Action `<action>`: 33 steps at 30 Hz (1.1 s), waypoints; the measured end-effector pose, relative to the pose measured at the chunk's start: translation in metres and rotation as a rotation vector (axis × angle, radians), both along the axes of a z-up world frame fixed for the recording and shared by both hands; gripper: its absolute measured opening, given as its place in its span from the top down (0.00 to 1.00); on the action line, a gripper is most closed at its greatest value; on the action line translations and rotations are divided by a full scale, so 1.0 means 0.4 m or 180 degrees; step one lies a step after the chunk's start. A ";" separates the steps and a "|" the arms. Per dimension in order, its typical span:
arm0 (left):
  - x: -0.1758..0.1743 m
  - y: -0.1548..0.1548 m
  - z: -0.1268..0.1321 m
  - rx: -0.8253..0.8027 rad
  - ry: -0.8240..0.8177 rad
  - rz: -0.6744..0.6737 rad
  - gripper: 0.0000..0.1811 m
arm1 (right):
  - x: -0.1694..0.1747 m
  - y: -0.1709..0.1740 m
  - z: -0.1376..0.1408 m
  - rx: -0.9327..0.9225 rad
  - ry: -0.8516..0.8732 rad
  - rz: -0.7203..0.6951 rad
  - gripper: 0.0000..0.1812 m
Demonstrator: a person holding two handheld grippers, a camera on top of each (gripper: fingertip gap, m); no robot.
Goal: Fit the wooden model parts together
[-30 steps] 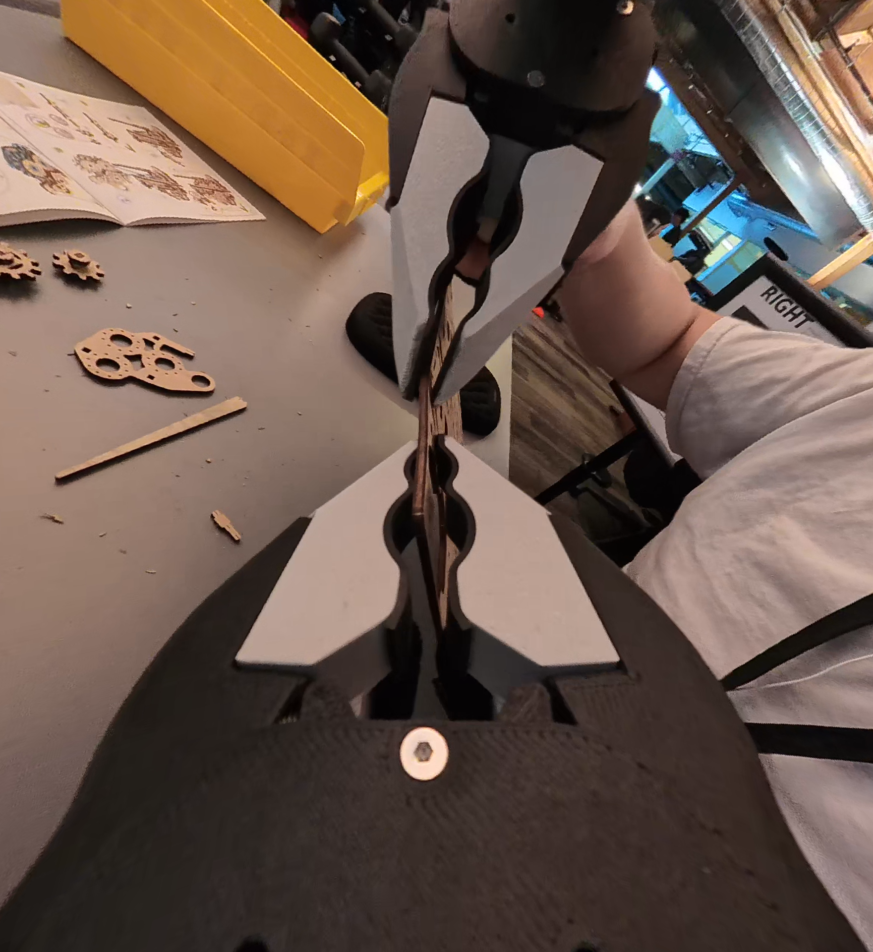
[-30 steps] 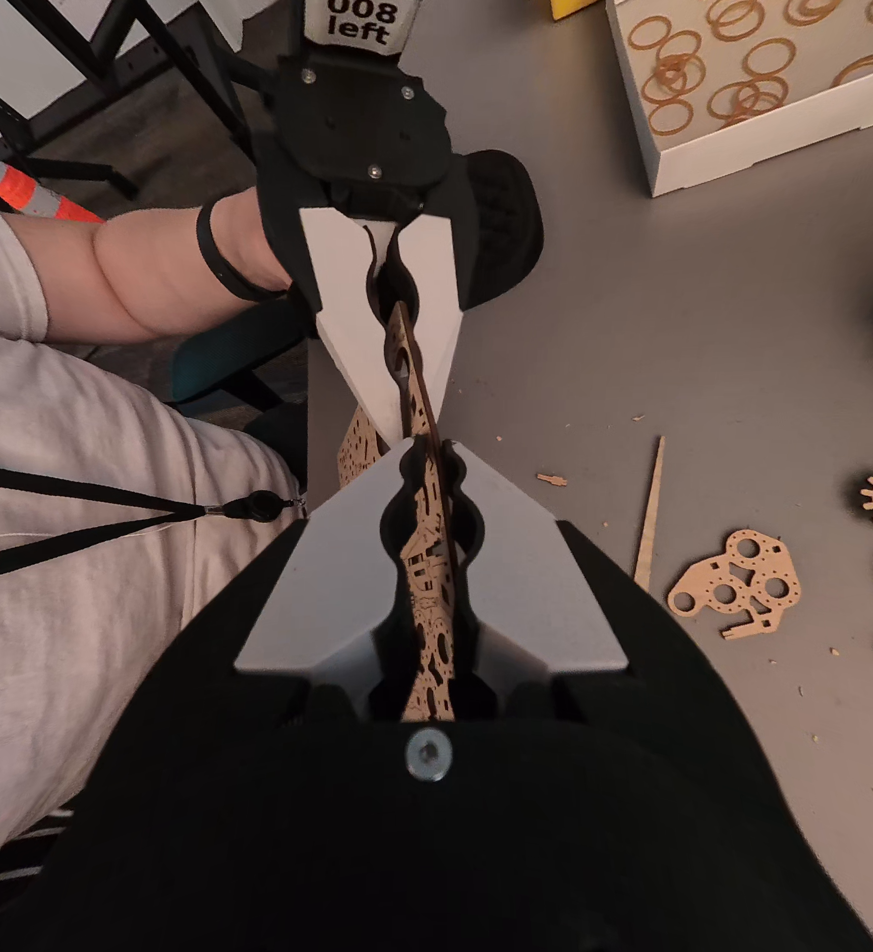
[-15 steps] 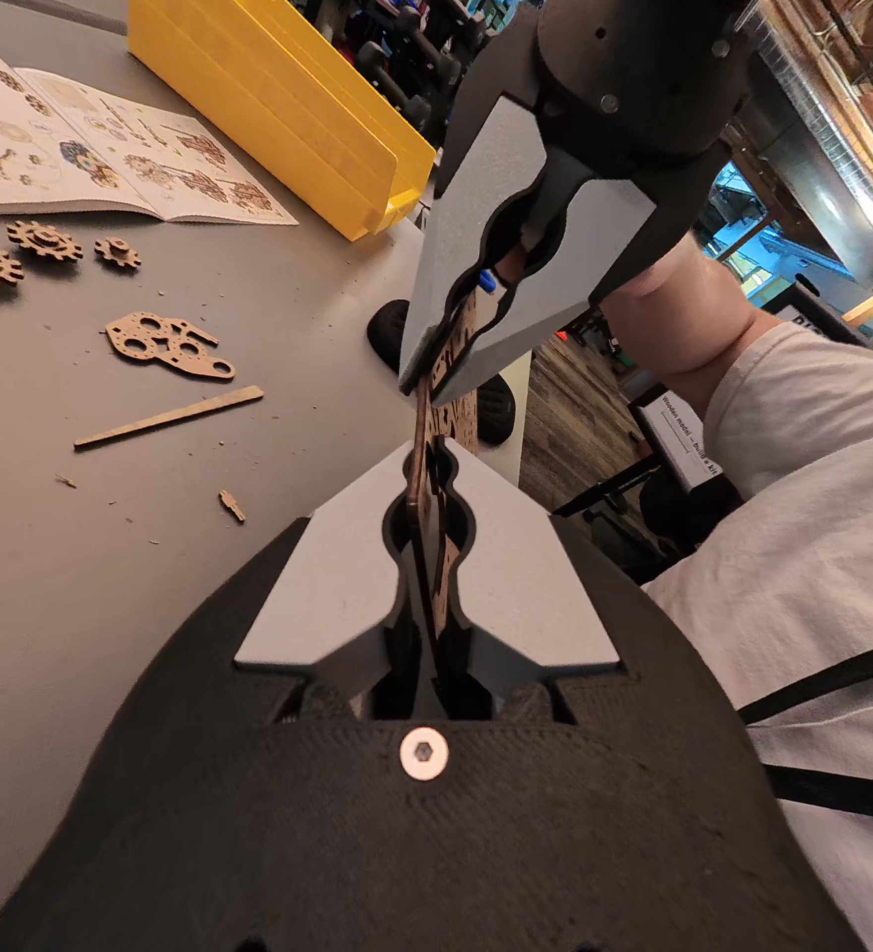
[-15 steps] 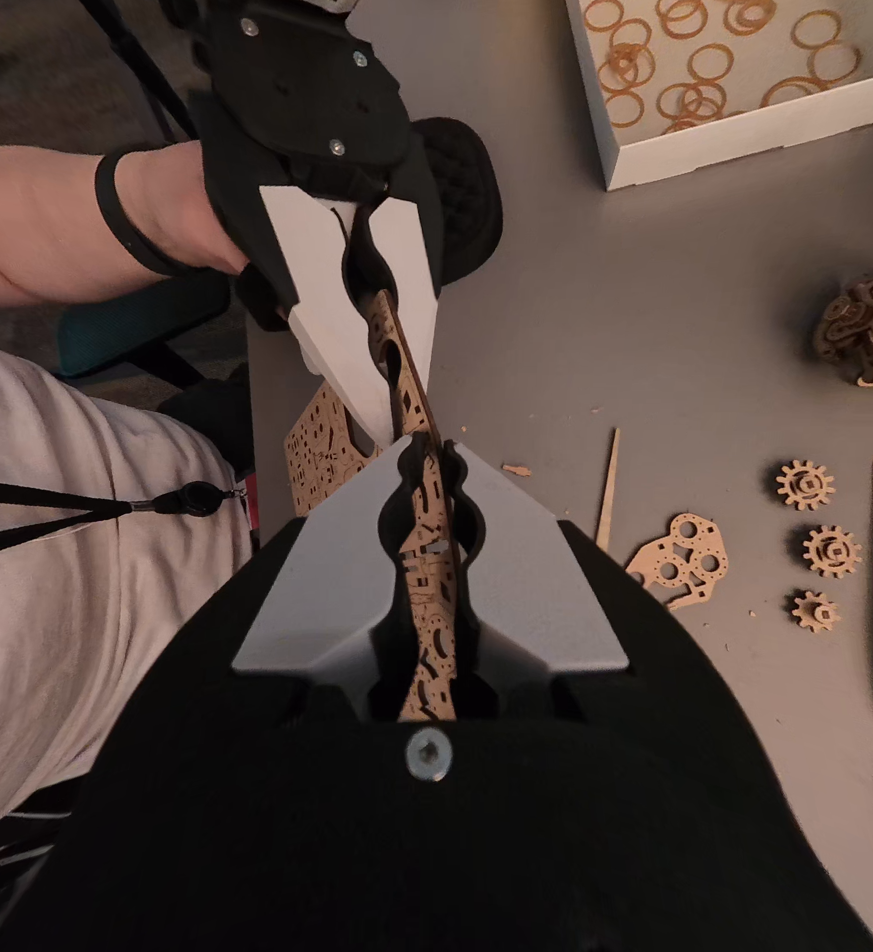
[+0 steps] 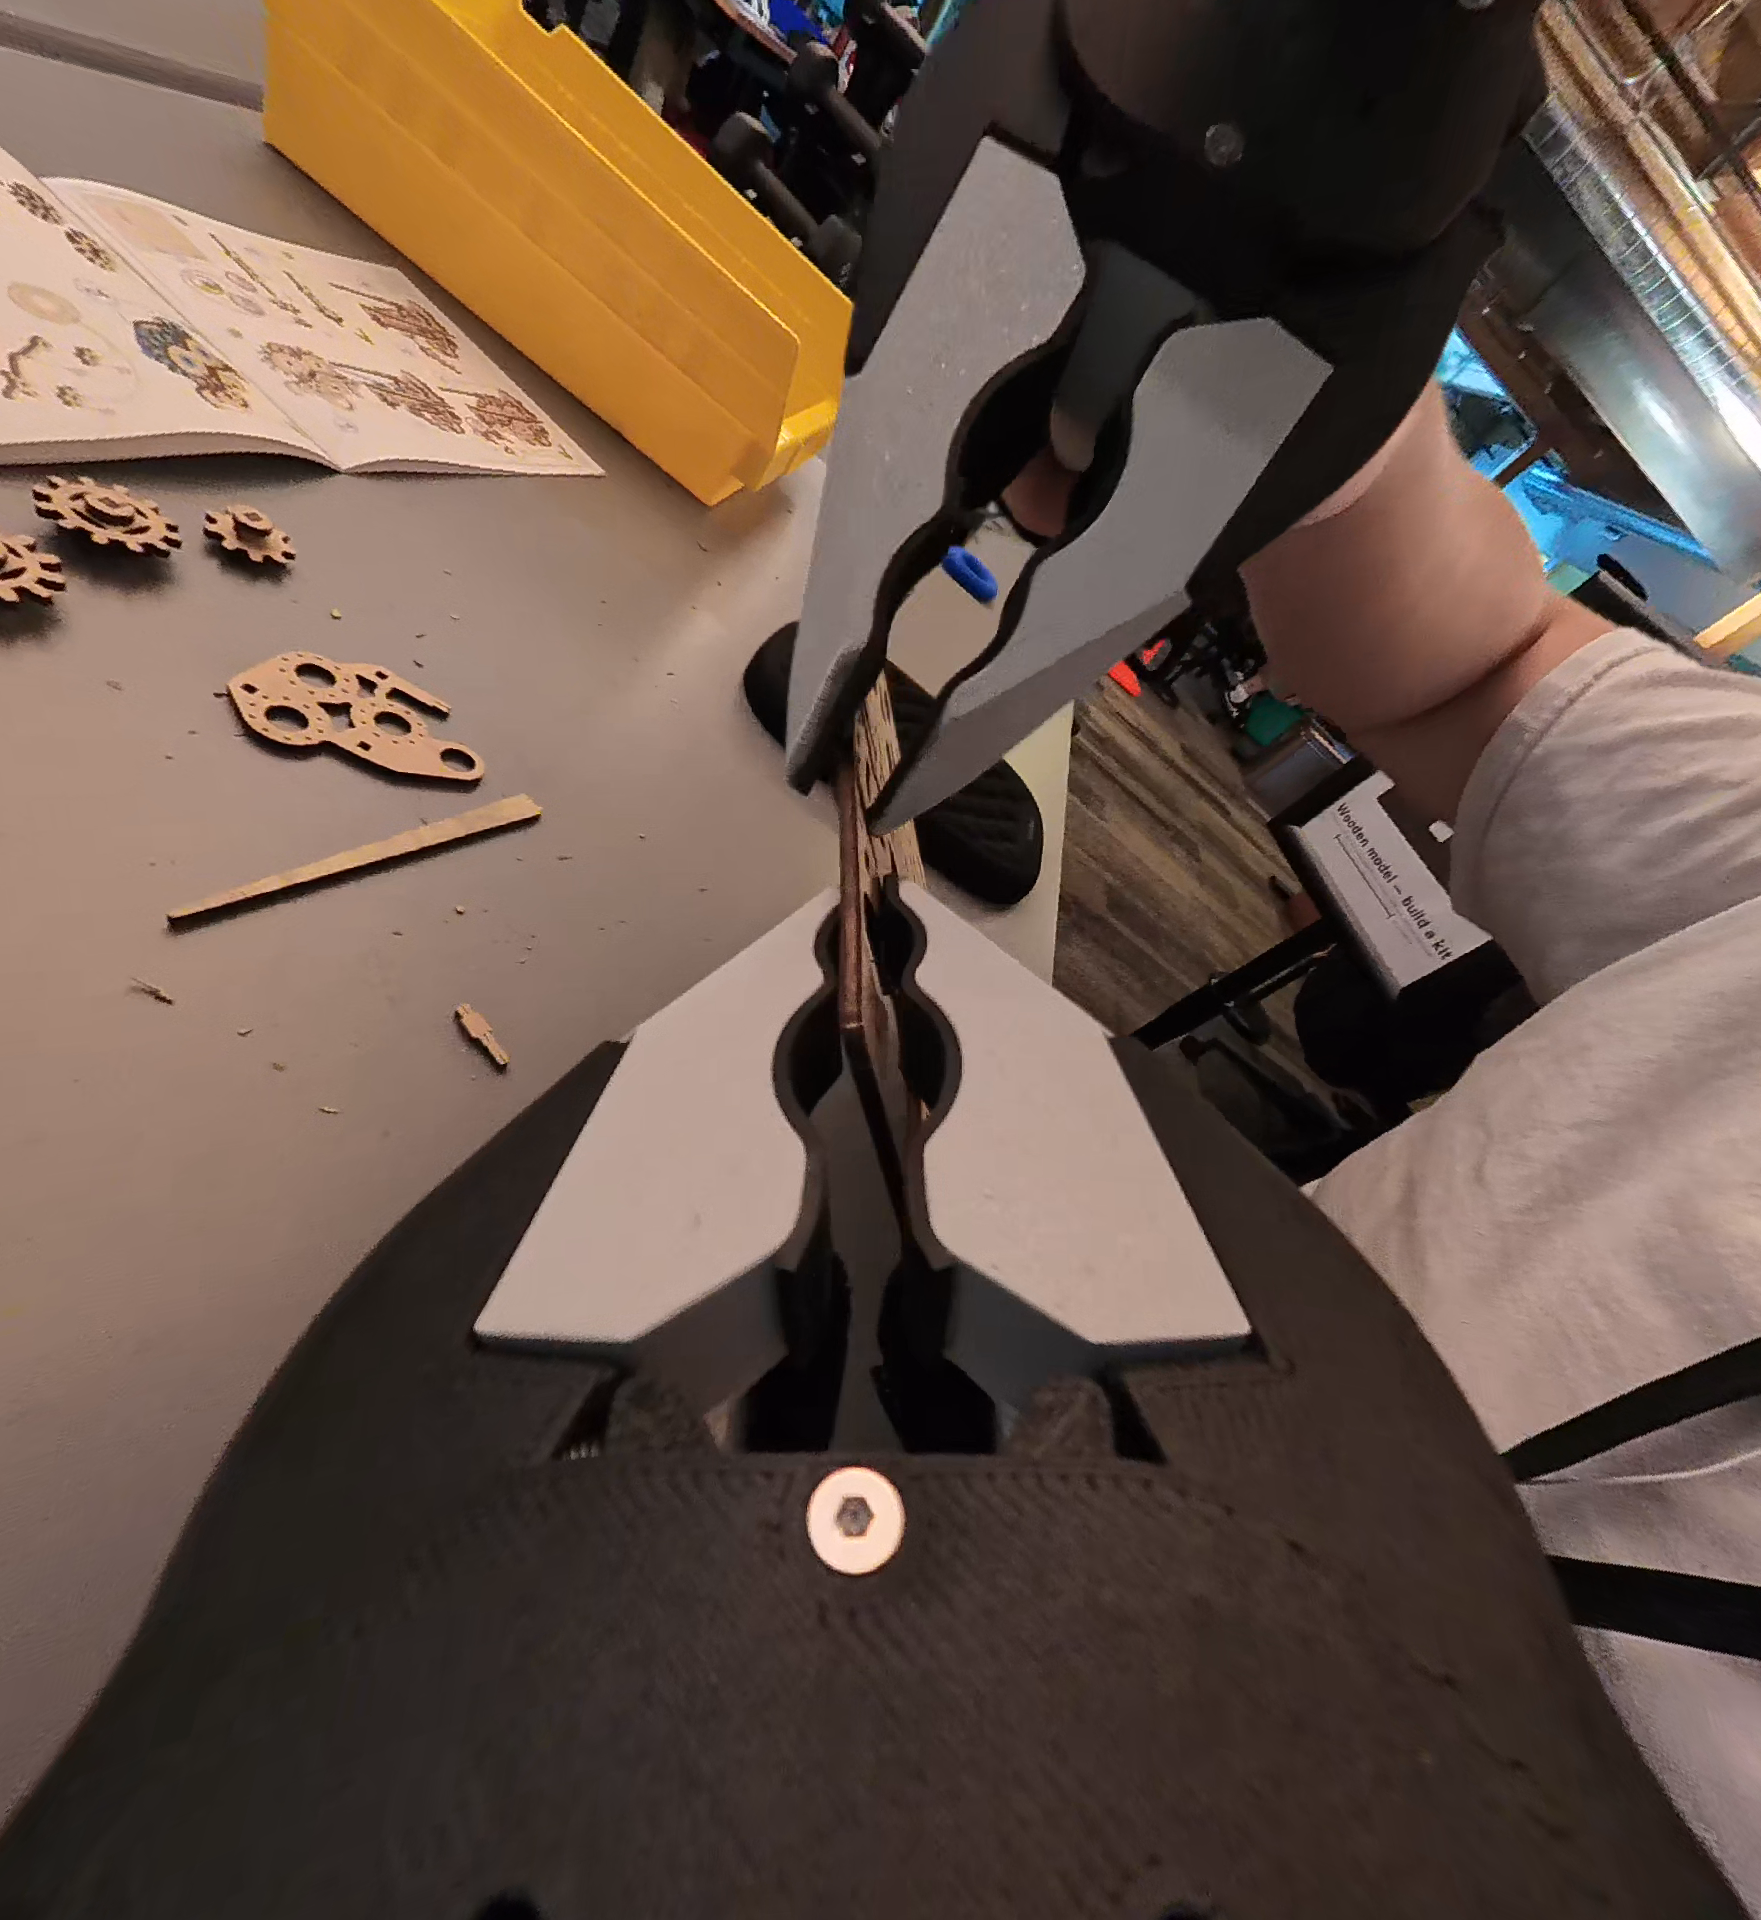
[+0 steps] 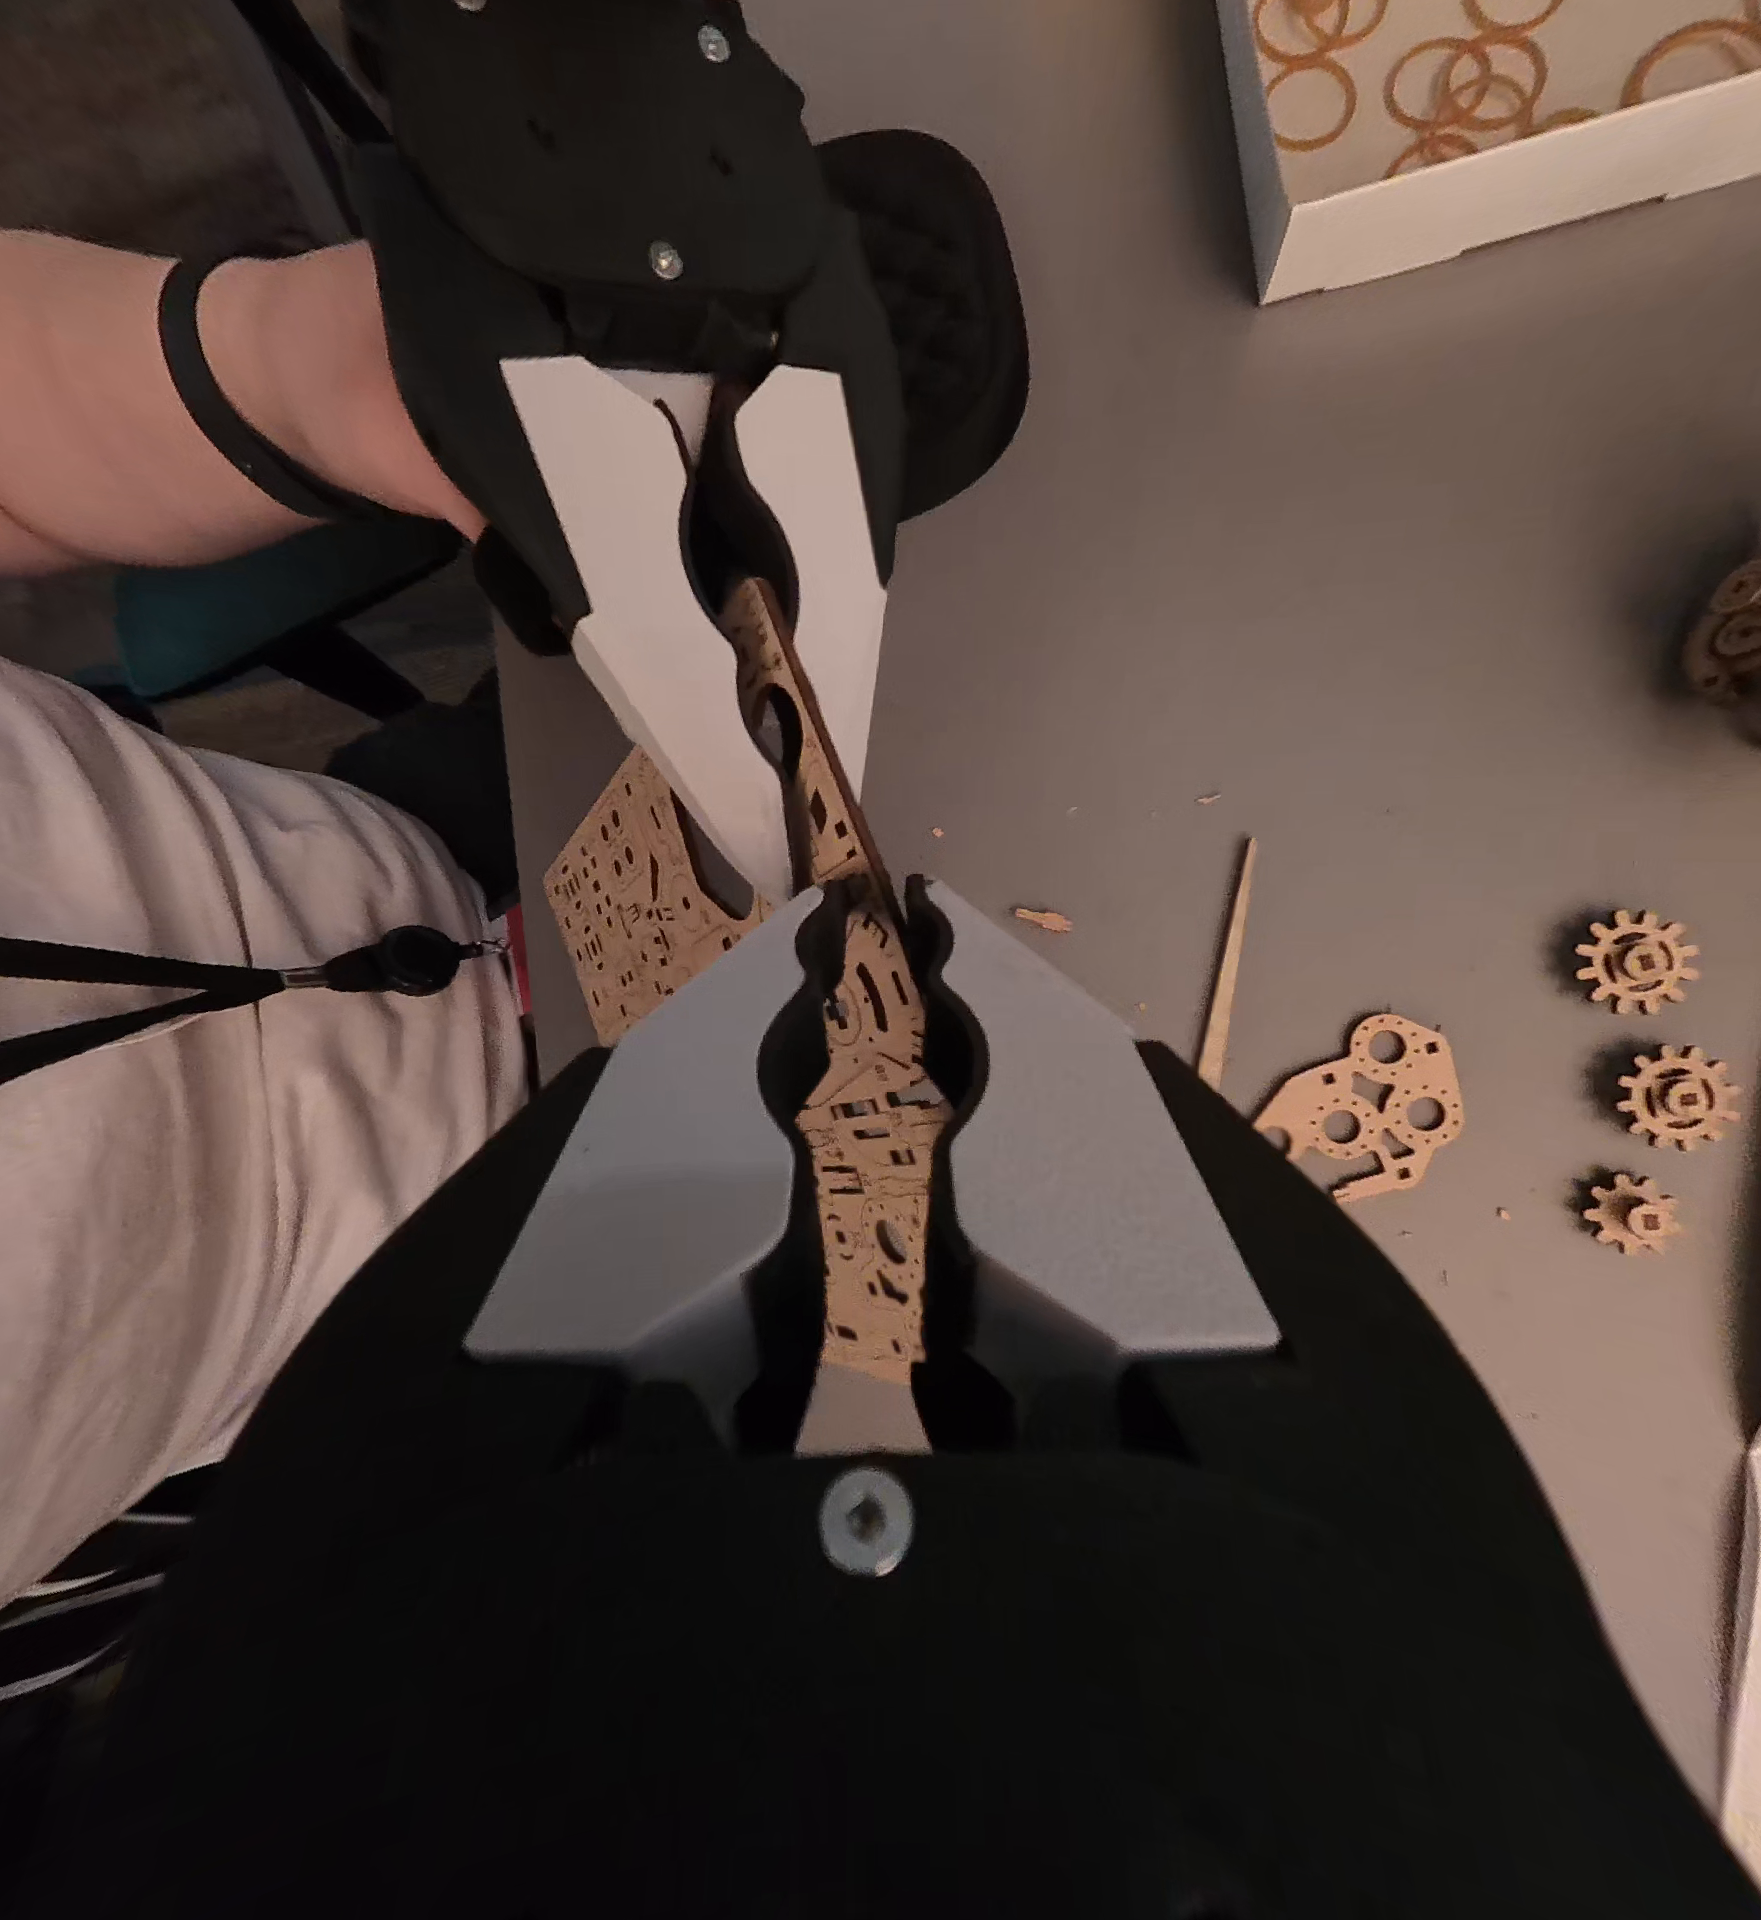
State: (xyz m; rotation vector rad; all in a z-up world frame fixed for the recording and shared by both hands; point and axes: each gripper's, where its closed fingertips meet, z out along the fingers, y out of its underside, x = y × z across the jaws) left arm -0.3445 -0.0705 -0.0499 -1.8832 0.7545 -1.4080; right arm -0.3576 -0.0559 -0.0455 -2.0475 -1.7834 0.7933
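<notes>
Overhead, right gripper tip-to-tip with left gripper.

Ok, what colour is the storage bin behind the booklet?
Yellow: the storage bin shows best in the left wrist view.

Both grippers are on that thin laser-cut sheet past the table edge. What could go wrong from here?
1. The wooden sheet is thin and full of cut-outs, and the left gripper and right gripper meet it at different angles; twisting may snap it.
2. It is held off the table edge, over the person's lap; a slip would likely drop it there.
</notes>
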 end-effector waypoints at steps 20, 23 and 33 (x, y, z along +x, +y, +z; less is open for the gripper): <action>-0.011 -0.016 -0.001 0.0115 -0.0028 0.0041 0.99 | -0.014 -0.020 -0.005 -0.0984 -0.0027 0.0035 0.96; -0.017 -0.015 -0.005 0.0129 0.0045 0.0123 0.99 | -0.019 -0.018 -0.009 -0.0755 -0.0081 -0.0016 0.96; -0.021 -0.002 -0.030 -0.0125 0.0040 0.0283 0.99 | -0.019 0.004 -0.039 -0.0652 -0.0321 -0.0640 0.94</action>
